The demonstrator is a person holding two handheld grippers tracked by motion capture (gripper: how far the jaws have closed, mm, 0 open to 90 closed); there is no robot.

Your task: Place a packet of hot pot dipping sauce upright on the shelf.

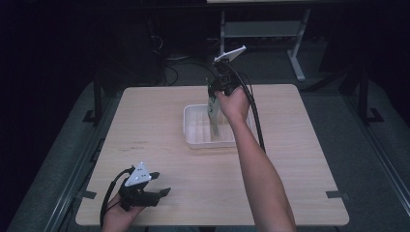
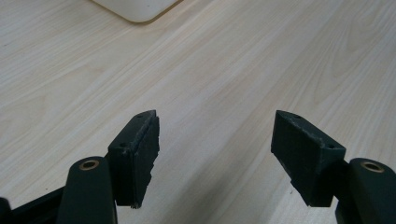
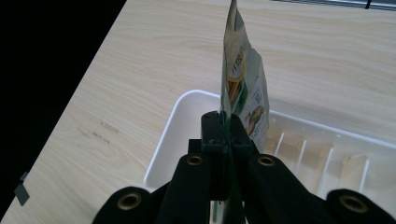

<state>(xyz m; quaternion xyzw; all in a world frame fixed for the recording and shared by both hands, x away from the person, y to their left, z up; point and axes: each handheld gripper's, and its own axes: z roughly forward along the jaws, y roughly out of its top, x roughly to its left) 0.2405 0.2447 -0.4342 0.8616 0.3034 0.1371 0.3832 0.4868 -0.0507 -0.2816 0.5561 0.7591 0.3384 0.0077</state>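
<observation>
A flat green and white printed pouch [image 3: 243, 88] hangs edge-on over the white tray [image 3: 182, 121]. My right gripper [image 3: 225, 122] is shut on the pouch's edge, its jaws pressed together. In the high view the right gripper [image 1: 218, 83] is raised above the tray [image 1: 193, 130] with the pouch [image 1: 213, 113] dangling into it. My left gripper [image 1: 162, 186] rests near the table's front left corner. Its jaws stand wide apart over bare wood, with nothing between the pads [image 2: 144, 149].
The tray has ribbed dividers [image 3: 303, 154] on its floor. The wooden table [image 1: 159, 111] has bare room to the left and right of the tray. A tray corner [image 2: 135, 9] shows at the top of the left gripper view. Dark floor and cables lie beyond the far edge.
</observation>
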